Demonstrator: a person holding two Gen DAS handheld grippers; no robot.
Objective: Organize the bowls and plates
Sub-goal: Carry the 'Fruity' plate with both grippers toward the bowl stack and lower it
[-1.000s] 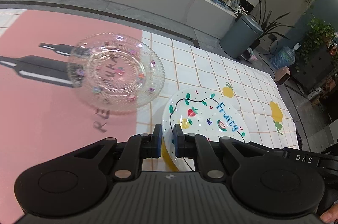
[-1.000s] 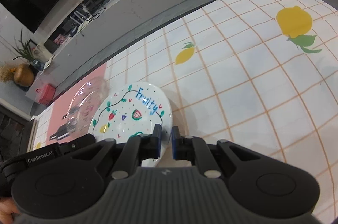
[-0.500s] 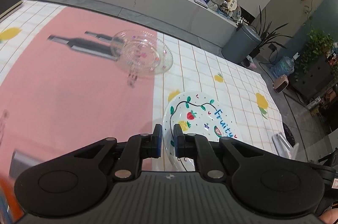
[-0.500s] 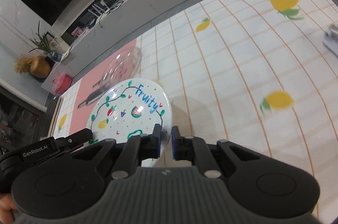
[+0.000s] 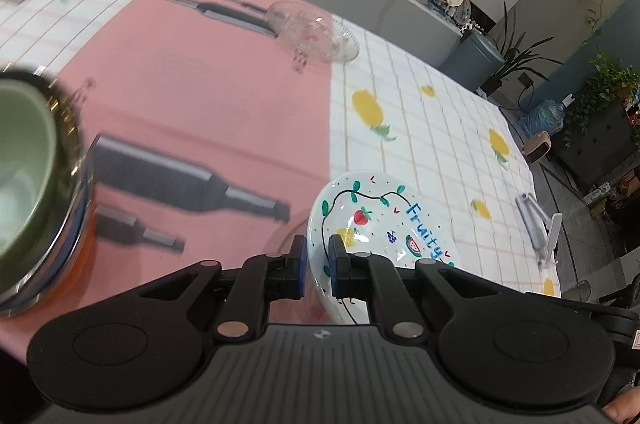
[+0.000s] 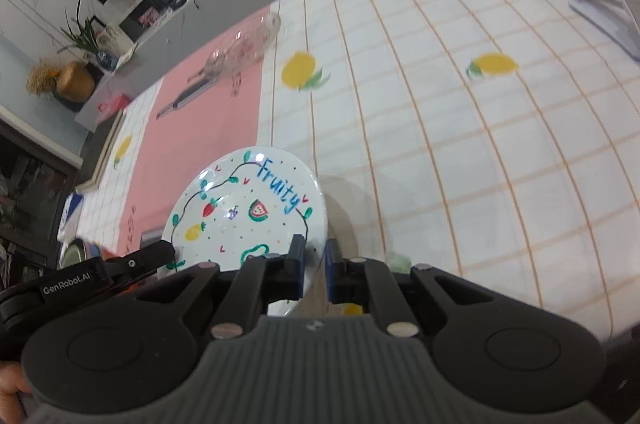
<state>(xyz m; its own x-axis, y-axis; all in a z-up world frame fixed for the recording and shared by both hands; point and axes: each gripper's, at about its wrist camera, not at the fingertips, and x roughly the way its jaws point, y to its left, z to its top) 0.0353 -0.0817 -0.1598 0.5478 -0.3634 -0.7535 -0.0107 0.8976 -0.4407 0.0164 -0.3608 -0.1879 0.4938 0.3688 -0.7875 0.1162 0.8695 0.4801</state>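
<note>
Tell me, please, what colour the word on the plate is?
Blue "Fruity" on the plate; right wrist view shows it best.

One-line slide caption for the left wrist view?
Left tool clamps the white "Fruity" plate by its rim above the tablecloth, near stacked bowls.

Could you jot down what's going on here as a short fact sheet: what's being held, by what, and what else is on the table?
held item: white "Fruity" plate, lifted above the table
left gripper: fingers clamped on the plate's rim
right gripper: fingers clamped on the opposite rim
glass plate: lying far back, on the pink mat's edge
green bowl: at the left, stacked in other bowls, blurred
table cover: white lemon-print cloth with a pink mat
</note>
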